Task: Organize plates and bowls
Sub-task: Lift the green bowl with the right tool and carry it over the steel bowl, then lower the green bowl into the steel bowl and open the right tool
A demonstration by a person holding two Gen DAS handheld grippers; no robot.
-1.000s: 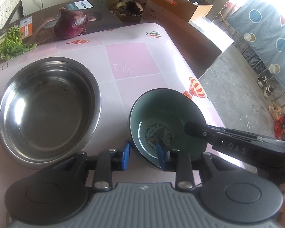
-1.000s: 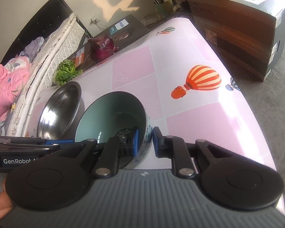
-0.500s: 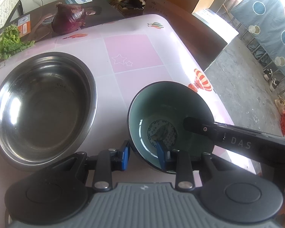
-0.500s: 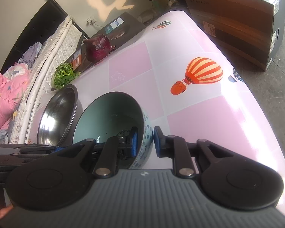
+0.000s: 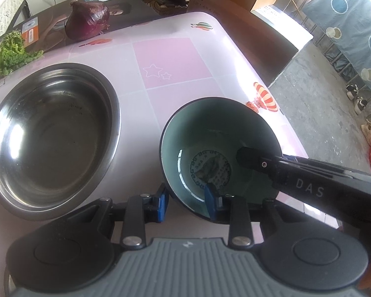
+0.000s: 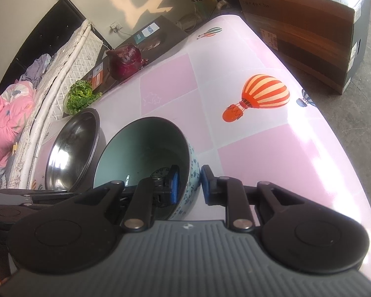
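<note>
Teal ceramic bowl with a dark rim and blue floral outside [image 5: 217, 148] stands on the pink-and-white checked table [image 5: 170, 59] near its front edge, just right of a wide stainless-steel bowl [image 5: 52, 133]; the two look close, contact not clear.

Left claw [image 5: 186, 204] straddles the teal bowl's near rim: one blue pad [image 5: 210, 204] inside the bowl, the other outside. Jaws partly spread; whether the pads press on the wall cannot be told.

Right claw [image 6: 189, 184] straddles the right-hand wall of the same bowl [image 6: 146, 148], one blue pad [image 6: 173, 185] inside, one outside. A sliver of gap shows between the outer pad and the wall, so the grip looks loose.

Steel bowl [image 6: 71, 146] lies left of the teal one in the right wrist view. At the table's far edge: a red onion [image 5: 87, 19] and a green leafy vegetable [image 5: 11, 53]. Orange striped balloon print [image 6: 262, 94] on the cloth.
</note>
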